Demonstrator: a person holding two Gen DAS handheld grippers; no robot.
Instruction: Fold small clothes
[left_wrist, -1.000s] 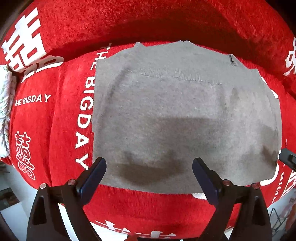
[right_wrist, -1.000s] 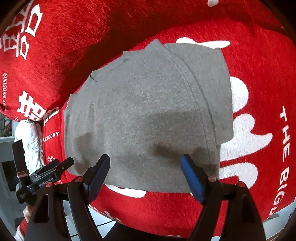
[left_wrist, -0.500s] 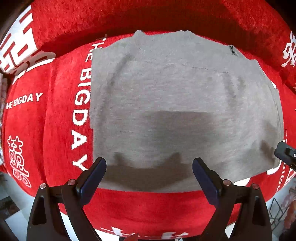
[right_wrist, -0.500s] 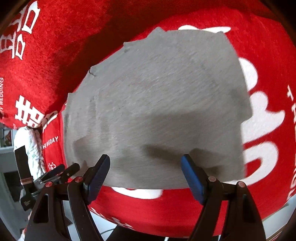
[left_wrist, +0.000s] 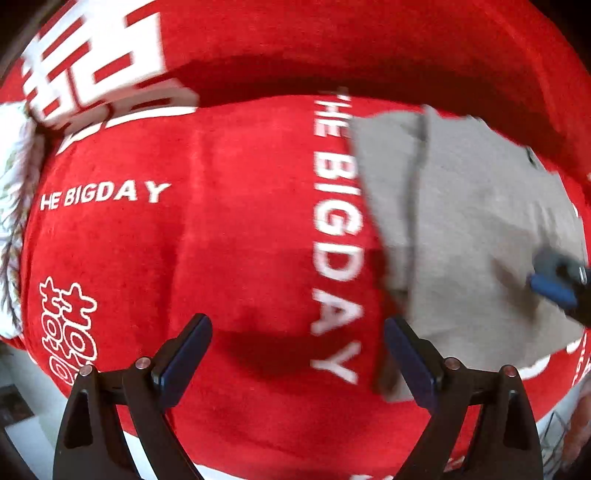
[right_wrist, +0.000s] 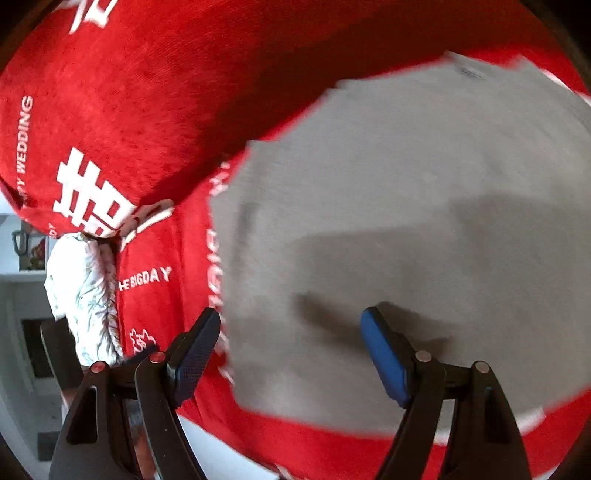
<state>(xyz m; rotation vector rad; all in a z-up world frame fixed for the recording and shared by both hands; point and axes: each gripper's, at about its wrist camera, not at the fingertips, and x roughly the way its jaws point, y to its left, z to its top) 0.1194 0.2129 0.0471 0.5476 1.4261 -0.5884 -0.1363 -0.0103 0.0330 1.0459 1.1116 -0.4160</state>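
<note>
a red blanket (left_wrist: 236, 236) with white lettering carries a grey garment (right_wrist: 388, 240) lying flat. the left gripper (left_wrist: 295, 354) hangs wide and empty beside the garment's edge. the right gripper (right_wrist: 288, 347), its jaws just narrowing but apart, straddles that edge, pinching nothing.

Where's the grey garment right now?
The grey garment lies flat on the red blanket, right of its vertical "THE BIGDAY" lettering in the left wrist view.

A red plush cover (left_wrist: 229, 229) printed with white lettering drapes a cushioned seat and its backrest, beside a white patterned cloth (right_wrist: 79, 295) and a pale floor (right_wrist: 22, 369).
</note>
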